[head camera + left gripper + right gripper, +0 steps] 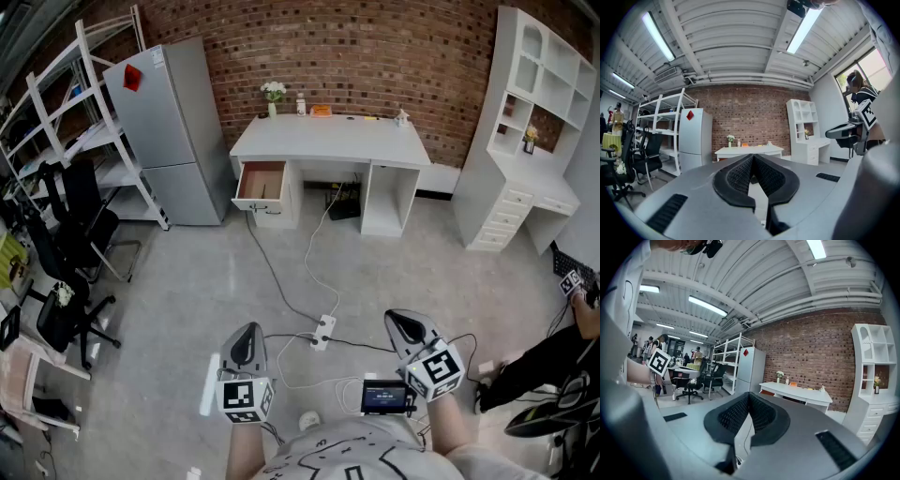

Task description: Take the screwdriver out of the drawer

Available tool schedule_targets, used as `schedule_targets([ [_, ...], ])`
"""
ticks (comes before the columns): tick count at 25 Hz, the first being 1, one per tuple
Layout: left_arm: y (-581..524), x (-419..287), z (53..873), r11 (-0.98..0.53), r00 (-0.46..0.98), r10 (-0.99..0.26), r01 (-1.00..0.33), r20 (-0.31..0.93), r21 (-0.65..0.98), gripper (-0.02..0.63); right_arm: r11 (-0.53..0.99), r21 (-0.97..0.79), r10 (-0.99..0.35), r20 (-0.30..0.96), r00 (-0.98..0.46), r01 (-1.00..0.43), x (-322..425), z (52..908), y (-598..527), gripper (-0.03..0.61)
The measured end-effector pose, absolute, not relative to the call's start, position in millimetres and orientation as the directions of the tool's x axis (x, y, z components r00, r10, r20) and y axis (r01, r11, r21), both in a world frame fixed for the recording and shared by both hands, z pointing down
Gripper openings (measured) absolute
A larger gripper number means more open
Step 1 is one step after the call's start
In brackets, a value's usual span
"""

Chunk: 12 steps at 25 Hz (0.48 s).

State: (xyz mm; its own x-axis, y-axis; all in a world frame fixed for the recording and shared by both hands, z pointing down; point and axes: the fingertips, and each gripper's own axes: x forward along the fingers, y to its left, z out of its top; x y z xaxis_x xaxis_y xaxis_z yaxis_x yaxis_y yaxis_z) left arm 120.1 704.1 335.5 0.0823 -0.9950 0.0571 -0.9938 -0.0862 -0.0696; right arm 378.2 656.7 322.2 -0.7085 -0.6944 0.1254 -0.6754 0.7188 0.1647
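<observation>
The white desk (328, 141) stands against the far brick wall, with its left drawer (260, 183) pulled open. The drawer's wooden inside shows, but I cannot make out a screwdriver in it from here. Both grippers are held low and close to the body, far from the desk. My left gripper (250, 328) is shut and empty, and its tips meet in the left gripper view (752, 156). My right gripper (396, 317) is also shut on nothing, its tips closed in the right gripper view (748, 393). Both point toward the desk (749, 151) (797, 392).
A grey fridge (173, 131) and a white rack (84, 112) stand left of the desk, with office chairs (80, 225) nearer. A white shelf cabinet (525, 131) is at right. A power strip (323, 331) and cables lie on the floor ahead. A person (562, 356) sits at right.
</observation>
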Motion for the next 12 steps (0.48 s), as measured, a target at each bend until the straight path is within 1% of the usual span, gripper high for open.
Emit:
schedule_targets([
  [8,679.3,63.2,342.9,-0.104,0.101,-0.994,-0.993,0.046,-0.056,0.012,0.692,0.208,-0.719,0.116,-0.685,-0.691,330.1,320.0,638.8,0.02],
  [12,665.1,59.7,343.6,-0.126,0.124,-0.991,-0.991,0.049,-0.04,0.012,0.69,0.224,-0.721,0.13,-0.681,-0.688,319.5,316.3,632.0,0.02],
])
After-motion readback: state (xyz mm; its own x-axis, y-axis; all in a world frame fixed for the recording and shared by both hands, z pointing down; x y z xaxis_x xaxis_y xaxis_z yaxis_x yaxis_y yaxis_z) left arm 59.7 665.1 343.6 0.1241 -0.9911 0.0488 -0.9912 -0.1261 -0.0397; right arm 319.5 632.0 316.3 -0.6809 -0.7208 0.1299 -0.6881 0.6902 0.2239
